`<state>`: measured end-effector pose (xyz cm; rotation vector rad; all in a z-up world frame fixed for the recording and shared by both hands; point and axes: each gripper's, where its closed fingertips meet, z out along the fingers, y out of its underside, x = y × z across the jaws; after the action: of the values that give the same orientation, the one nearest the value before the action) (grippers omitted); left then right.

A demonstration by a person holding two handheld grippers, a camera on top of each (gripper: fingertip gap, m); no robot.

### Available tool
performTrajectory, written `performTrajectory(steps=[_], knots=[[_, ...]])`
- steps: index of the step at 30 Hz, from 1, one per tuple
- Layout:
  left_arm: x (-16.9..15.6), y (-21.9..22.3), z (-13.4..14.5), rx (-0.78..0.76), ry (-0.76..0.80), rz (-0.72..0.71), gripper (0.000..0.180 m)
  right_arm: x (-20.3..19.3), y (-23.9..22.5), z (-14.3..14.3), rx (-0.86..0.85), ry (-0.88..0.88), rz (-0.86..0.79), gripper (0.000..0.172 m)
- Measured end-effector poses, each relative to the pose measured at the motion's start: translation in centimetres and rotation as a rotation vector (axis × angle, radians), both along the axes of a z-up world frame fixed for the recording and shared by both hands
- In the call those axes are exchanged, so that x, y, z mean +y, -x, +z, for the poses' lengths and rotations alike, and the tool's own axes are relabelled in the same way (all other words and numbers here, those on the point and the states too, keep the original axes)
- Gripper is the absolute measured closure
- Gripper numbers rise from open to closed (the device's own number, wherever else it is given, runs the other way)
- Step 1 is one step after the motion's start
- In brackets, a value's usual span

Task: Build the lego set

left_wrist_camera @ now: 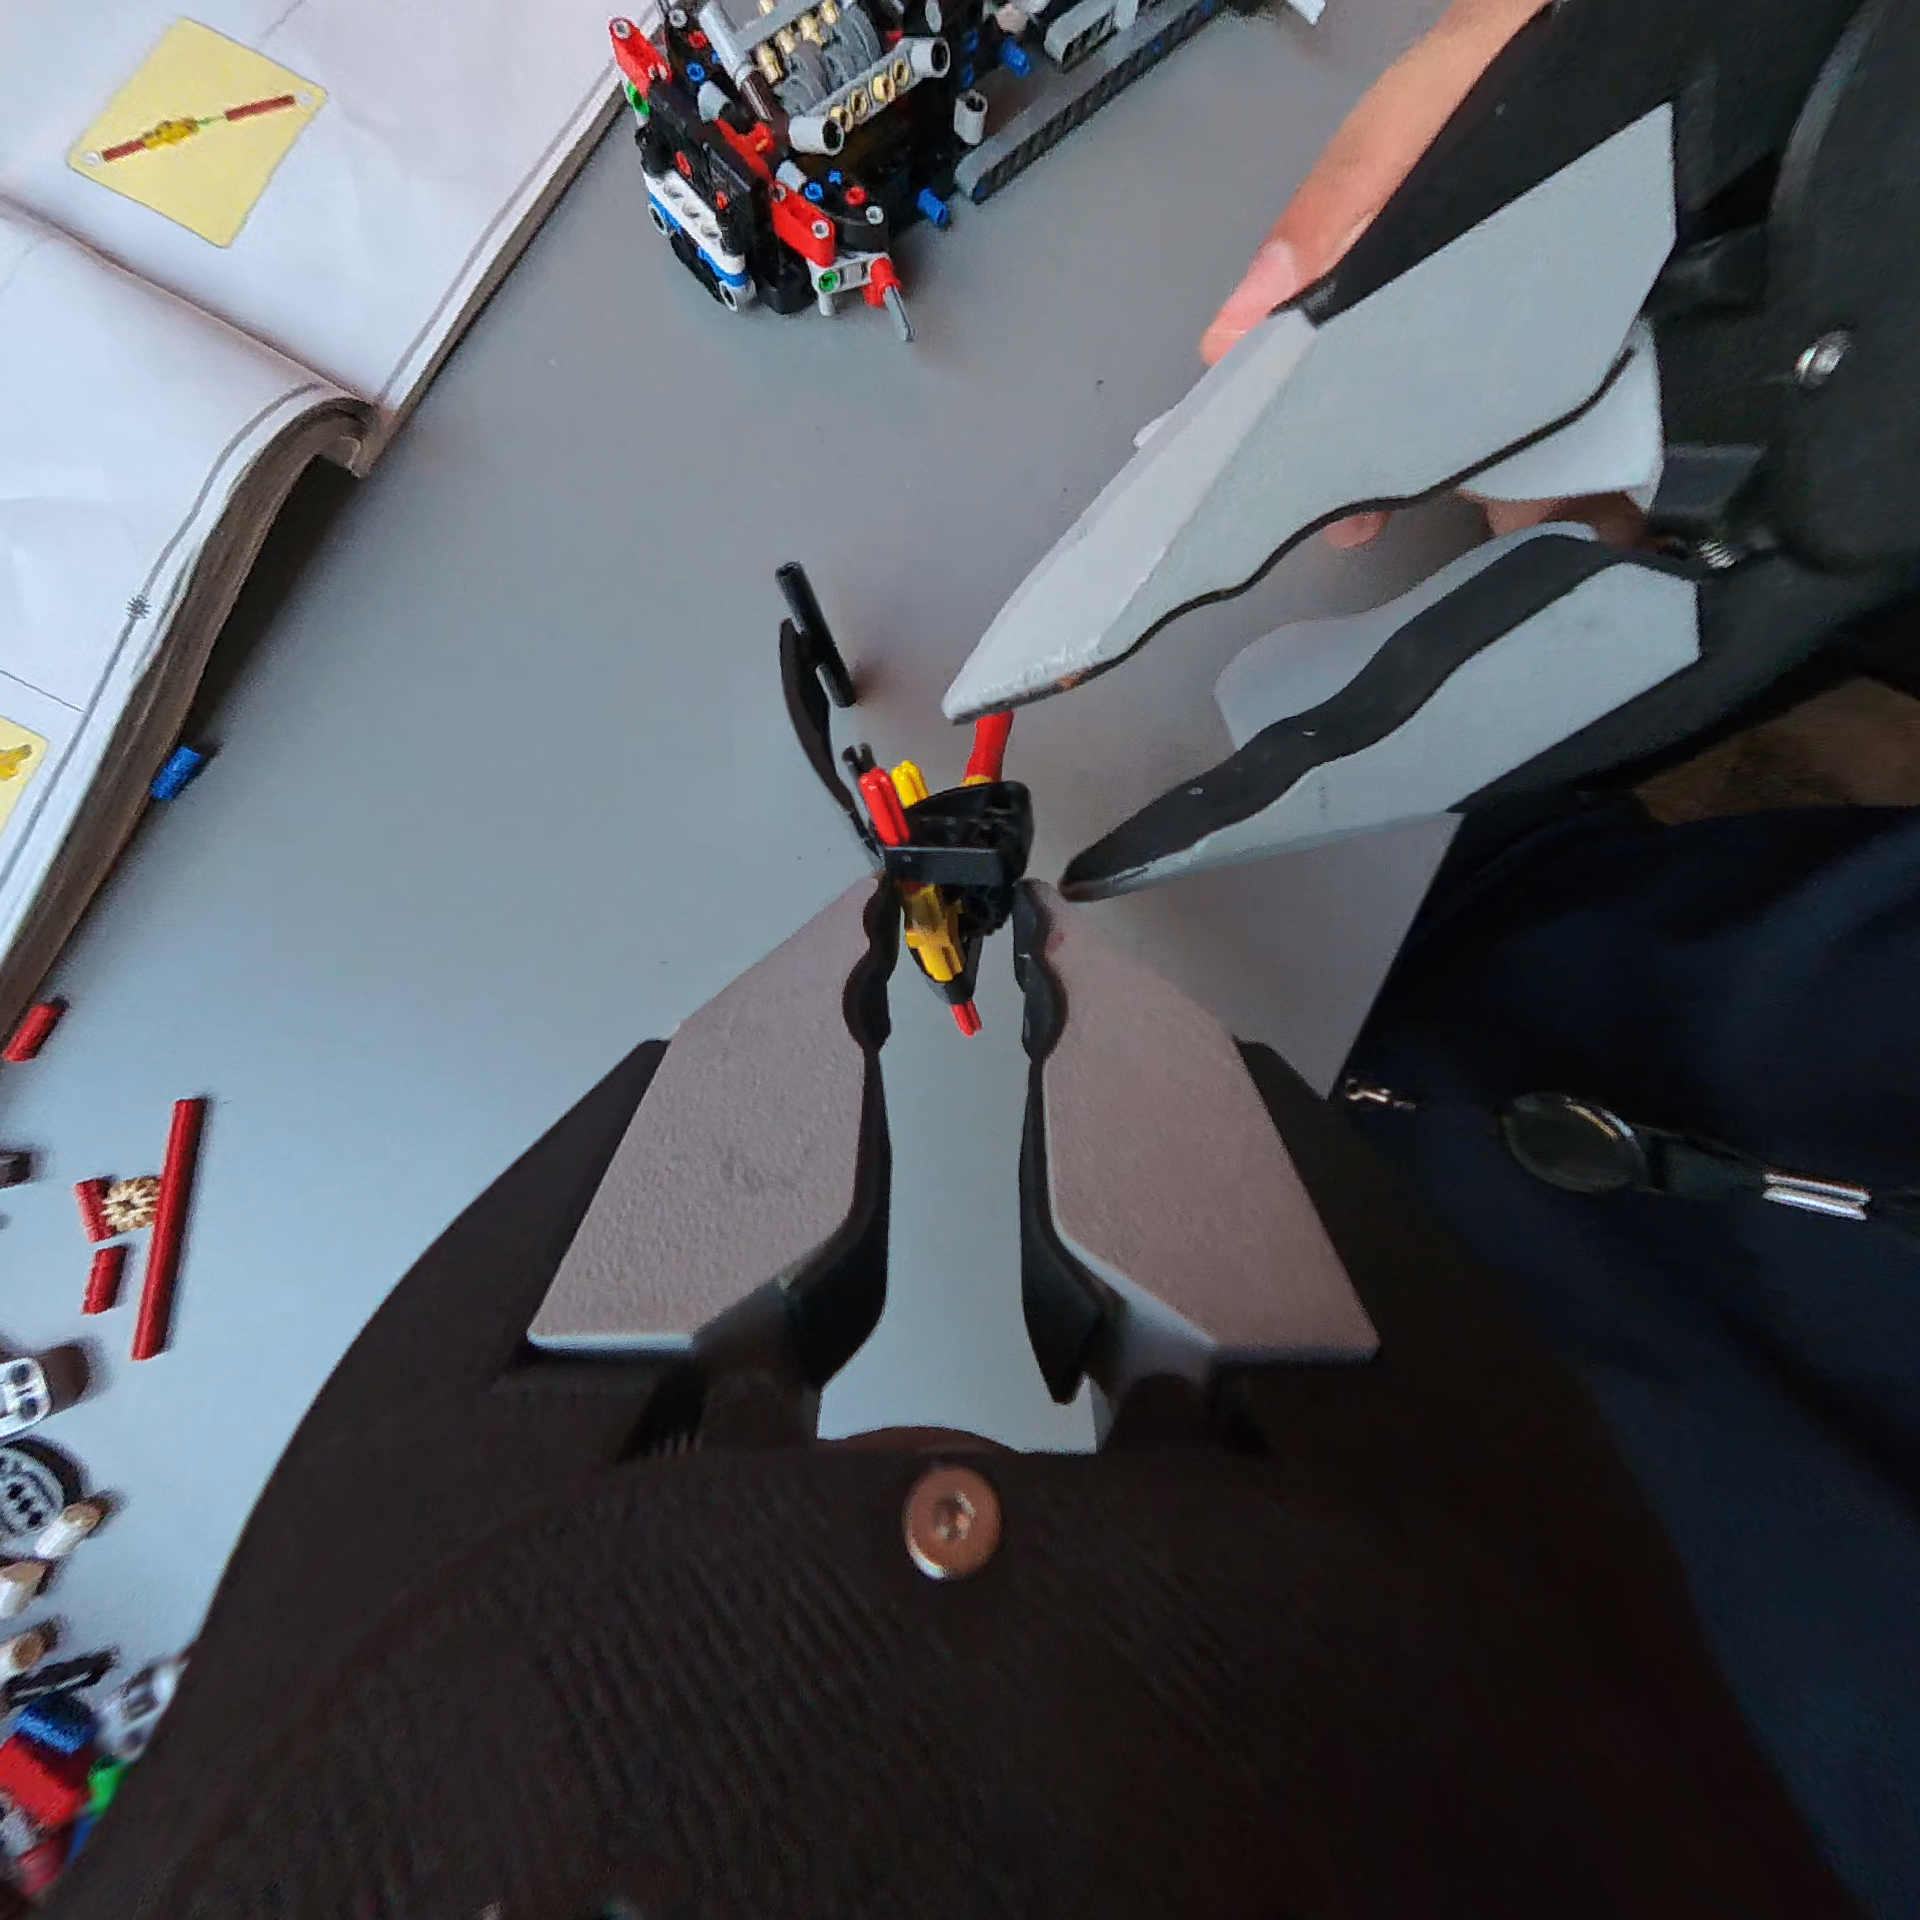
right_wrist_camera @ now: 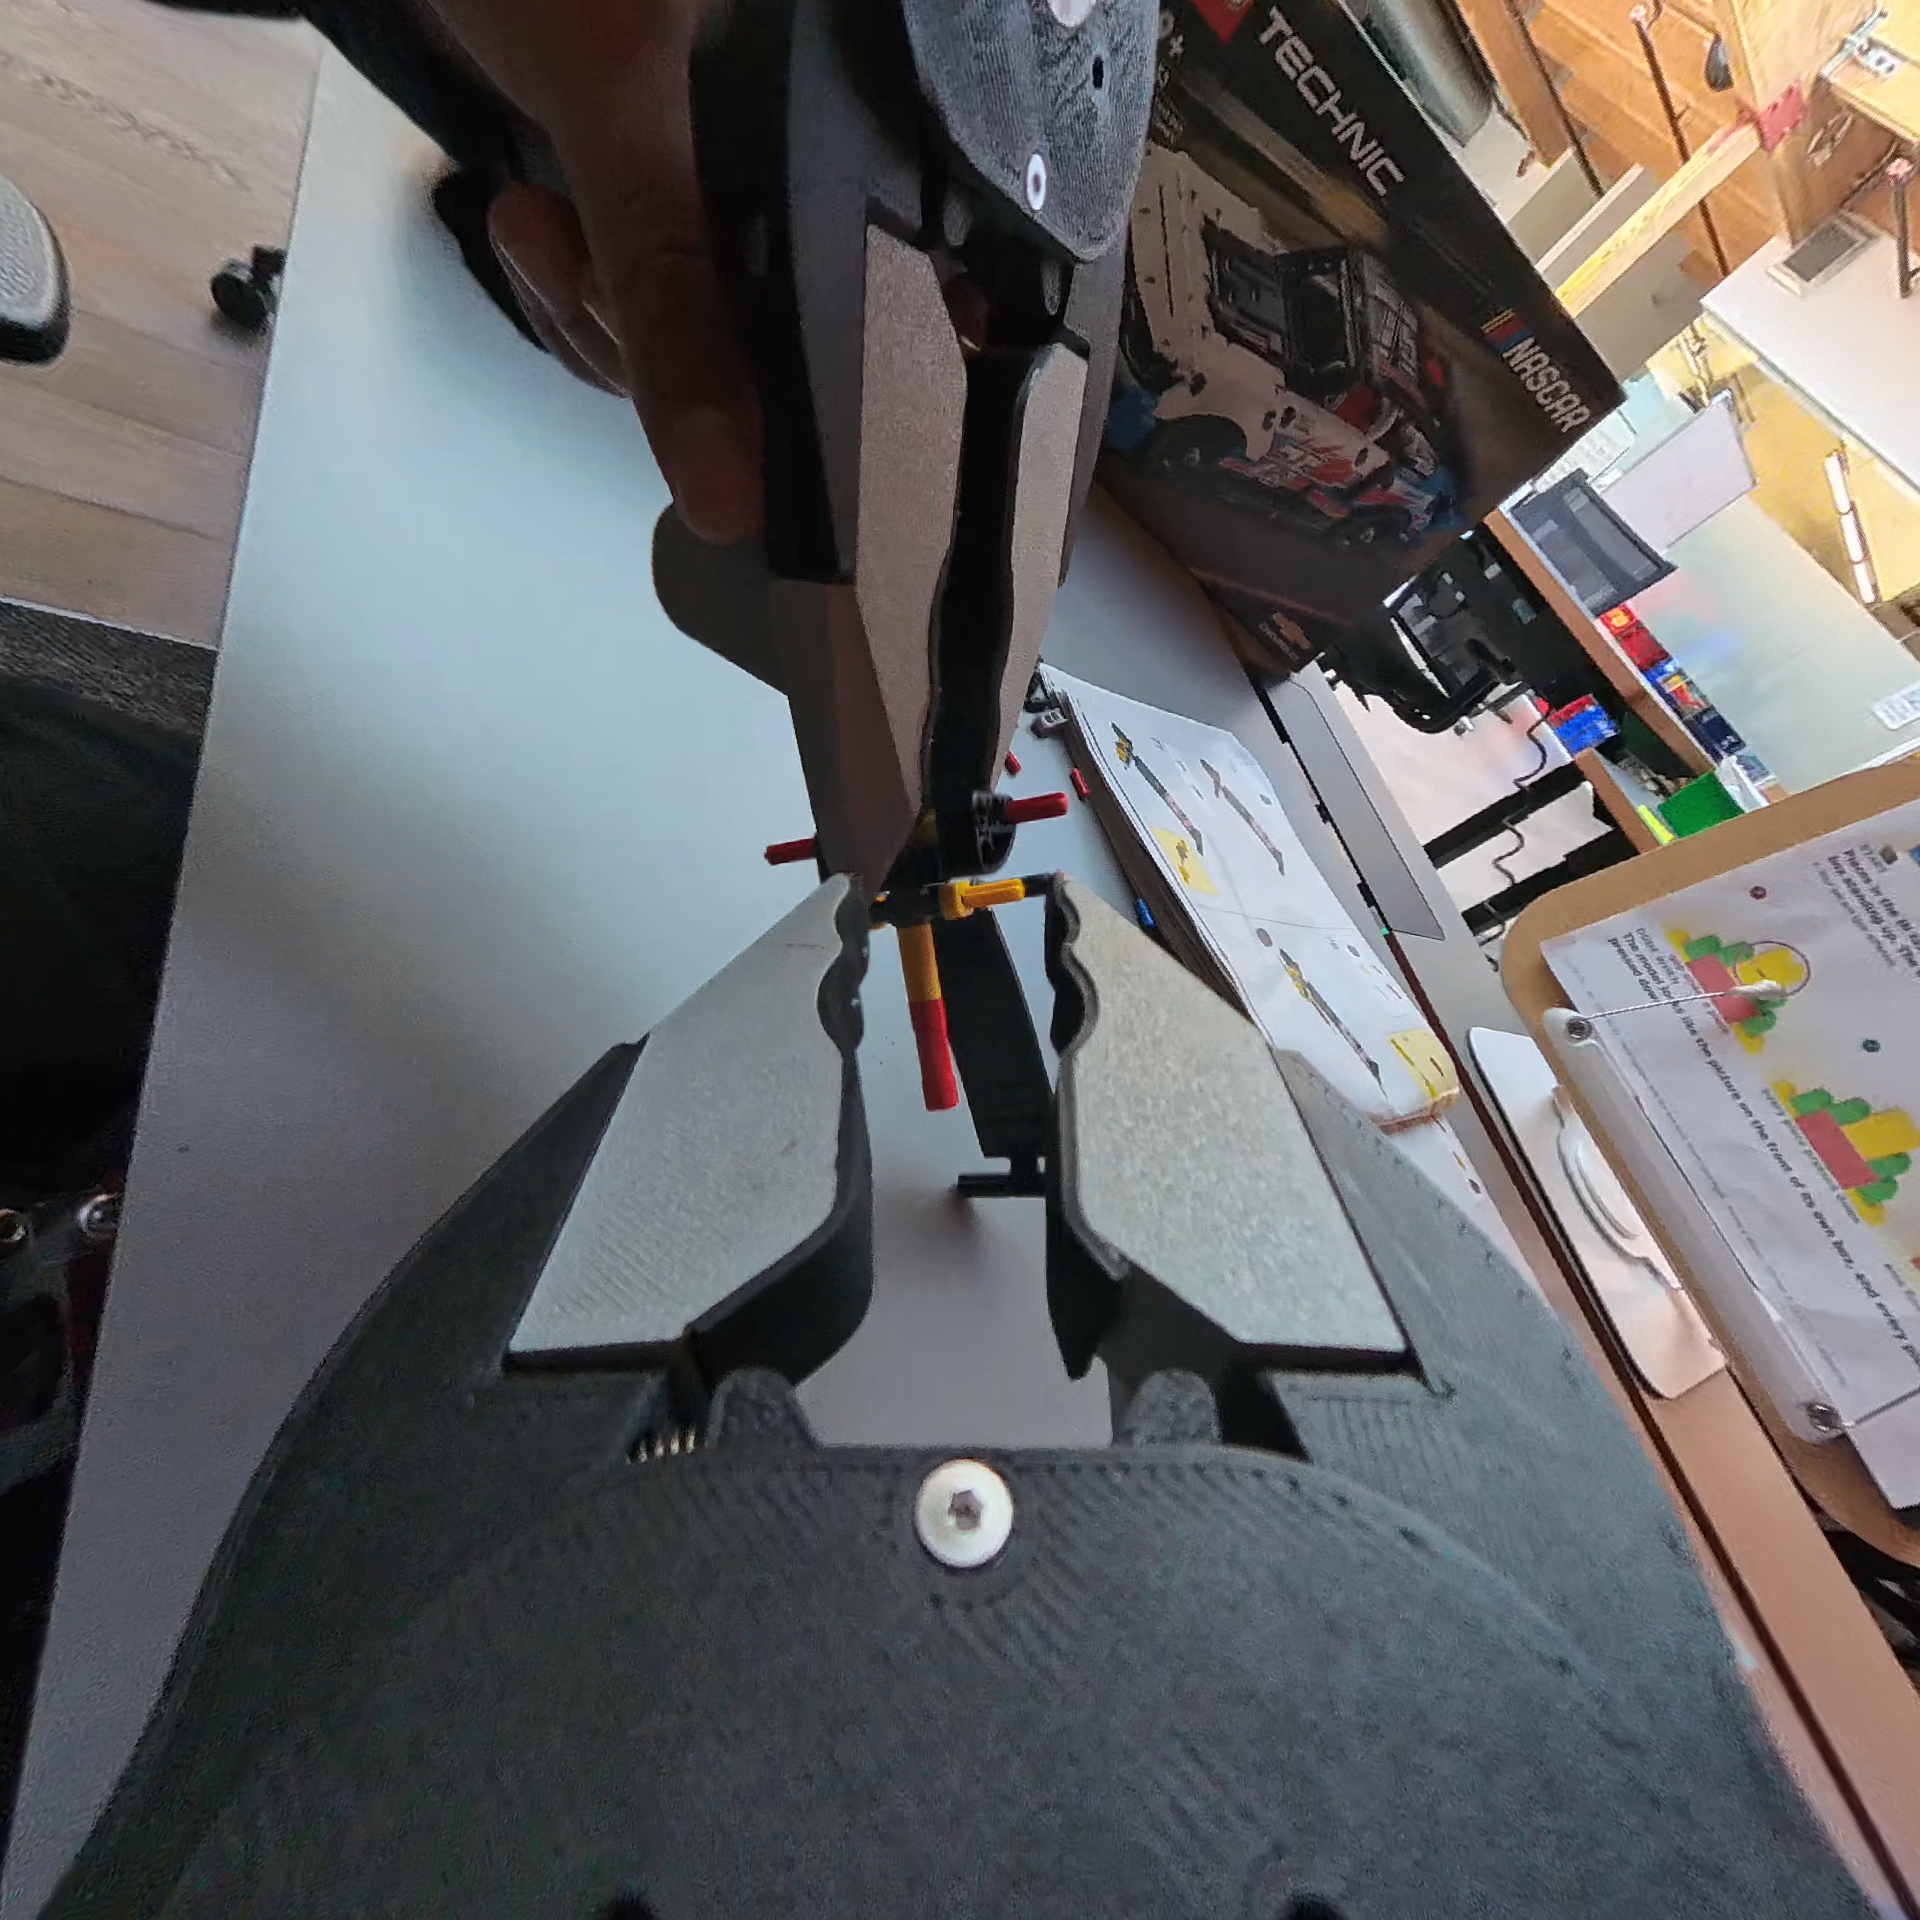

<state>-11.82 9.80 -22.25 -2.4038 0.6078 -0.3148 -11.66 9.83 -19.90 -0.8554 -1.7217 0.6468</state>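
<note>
The grey table [left_wrist_camera: 582, 644] carries an open instruction booklet [left_wrist_camera: 156, 395] at ten o'clock and a part-built brick model [left_wrist_camera: 790, 156] at twelve. At centre, the left gripper [left_wrist_camera: 951, 899] clamps narrowly on a small black, yellow and red axle assembly [left_wrist_camera: 951, 842]. At two o'clock, the right gripper [left_wrist_camera: 1023, 800] stands open around it.

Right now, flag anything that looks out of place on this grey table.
Nothing damaged or spilled. Only loose bits stand out: a small blue brick piece lies against the open instruction booklet, and dark red rods lie scattered near the left edge.
</note>
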Motion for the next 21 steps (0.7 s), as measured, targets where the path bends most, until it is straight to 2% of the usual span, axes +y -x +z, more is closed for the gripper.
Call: performTrajectory(steps=[5,9,14,17,21], knots=[[-0.5,-0.6,0.3,0.035,-0.005,-0.036,0.162,1.4,-0.1,0.1,0.001,0.084,-0.036,0.148],[-0.7,-1.1,0.3,-0.004,-0.008,-0.043,0.161,1.5,-0.7,0.0,0.005,0.111,-0.03,0.146],[-0.7,-1.7,0.8,-0.127,0.011,-0.018,0.162,0.2,-0.9,0.4,0.024,-0.054,-0.026,0.152],[-0.7,-1.7,0.9,-0.131,0.012,-0.024,0.162,0.1,-0.8,0.5,0.048,-0.138,-0.055,0.159],[-0.9,-1.8,0.7,-0.136,0.02,-0.029,0.161,0.1,-0.8,0.6,0.075,-0.189,-0.067,0.155]])
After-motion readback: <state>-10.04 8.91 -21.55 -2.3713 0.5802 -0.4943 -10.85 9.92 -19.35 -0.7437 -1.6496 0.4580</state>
